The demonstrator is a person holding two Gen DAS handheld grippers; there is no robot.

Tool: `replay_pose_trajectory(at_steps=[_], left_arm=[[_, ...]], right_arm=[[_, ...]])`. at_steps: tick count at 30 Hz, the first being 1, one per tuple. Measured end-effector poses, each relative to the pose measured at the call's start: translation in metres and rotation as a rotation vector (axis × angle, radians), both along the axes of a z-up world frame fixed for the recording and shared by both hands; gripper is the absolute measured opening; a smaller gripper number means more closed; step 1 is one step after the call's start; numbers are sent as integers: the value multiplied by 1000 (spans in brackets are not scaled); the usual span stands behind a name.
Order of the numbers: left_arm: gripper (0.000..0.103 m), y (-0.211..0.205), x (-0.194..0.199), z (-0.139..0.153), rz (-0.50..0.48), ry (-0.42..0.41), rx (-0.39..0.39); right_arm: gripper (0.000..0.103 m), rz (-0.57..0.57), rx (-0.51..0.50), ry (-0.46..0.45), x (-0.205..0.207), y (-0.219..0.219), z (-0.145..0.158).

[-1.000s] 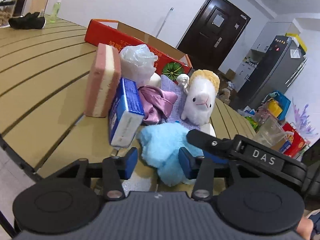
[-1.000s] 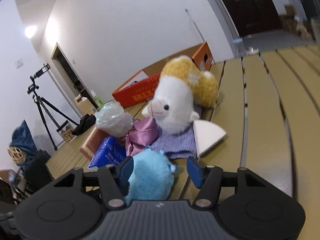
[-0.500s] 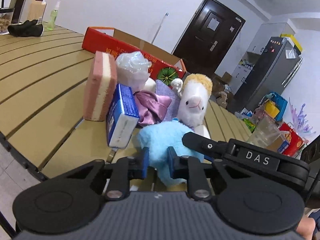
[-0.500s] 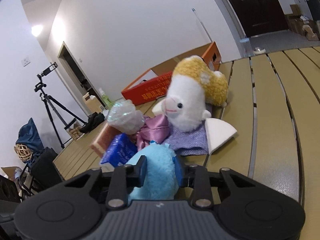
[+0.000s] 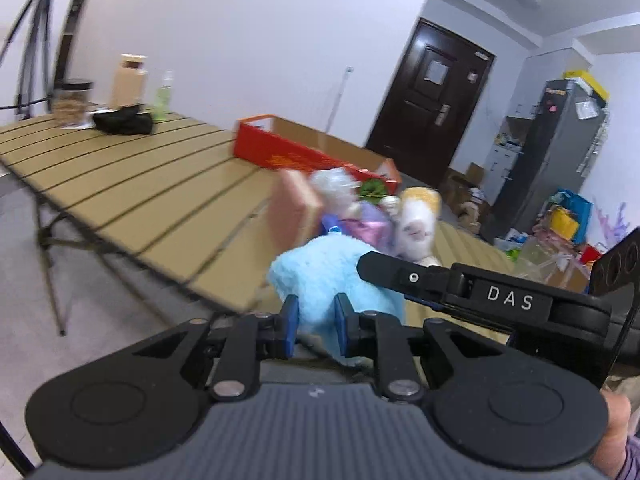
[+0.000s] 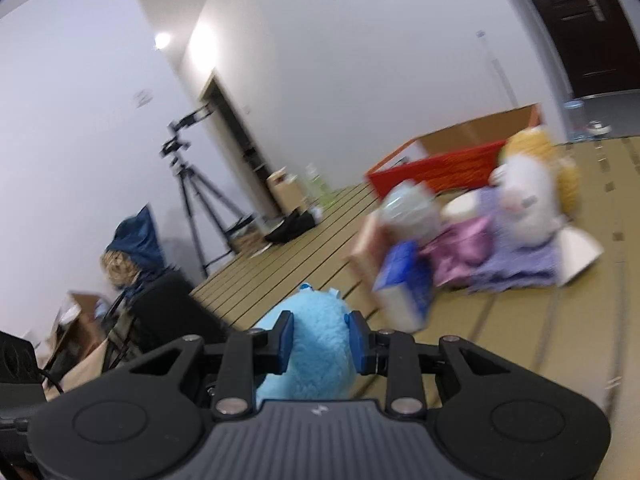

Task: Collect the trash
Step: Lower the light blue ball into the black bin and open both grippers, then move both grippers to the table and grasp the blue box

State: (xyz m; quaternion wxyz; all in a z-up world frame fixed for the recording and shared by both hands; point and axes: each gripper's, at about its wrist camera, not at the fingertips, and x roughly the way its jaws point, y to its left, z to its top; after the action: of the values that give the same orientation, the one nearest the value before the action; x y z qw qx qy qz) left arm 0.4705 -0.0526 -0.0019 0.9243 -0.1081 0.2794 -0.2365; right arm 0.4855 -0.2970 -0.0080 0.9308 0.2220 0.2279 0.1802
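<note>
We've got both claws pinched tight on the one fluffy blue toy, left claw and right claw, holding it up near the bench edge. Loads of bare slats stretch left of the pile. One red box, one white plush, one blue carton.

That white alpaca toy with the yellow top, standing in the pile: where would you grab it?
Probably around the alpaca toy's upright white body, coming from its open right side in the right wrist view. It stands tall there, while the purple cloth and clutter crowd its left and front.
</note>
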Motion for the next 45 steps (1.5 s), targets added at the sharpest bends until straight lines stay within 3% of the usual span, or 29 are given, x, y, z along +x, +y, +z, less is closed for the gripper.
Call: replay_pose_trajectory(at_steps=[8,14,21,27,33,38,42,45], left_arm=[[19,59,-9,-36,59,104,14],[19,69,4,-68,58,174,52],[21,48,33,-115,40,274,238],[35,45,43,-143,47,360,367],[47,39,37,-144,34,300,444],[53,37,35,-131,34,267,437],[58,41,23,-90,-5,122,363],[66,46,12,-54,3,-12,254]], right_arm=[[28,94,-86,124,6,71,-24],[29,96,-269,165,11,108,-44],[37,114,-478,263,24,122,-81],[40,181,-561,369,27,120,-107],[45,216,-569,383,24,108,-107],[51,222,-540,338,18,103,-91],[50,260,-412,286,10,87,-55],[51,232,-266,164,-7,54,-11]])
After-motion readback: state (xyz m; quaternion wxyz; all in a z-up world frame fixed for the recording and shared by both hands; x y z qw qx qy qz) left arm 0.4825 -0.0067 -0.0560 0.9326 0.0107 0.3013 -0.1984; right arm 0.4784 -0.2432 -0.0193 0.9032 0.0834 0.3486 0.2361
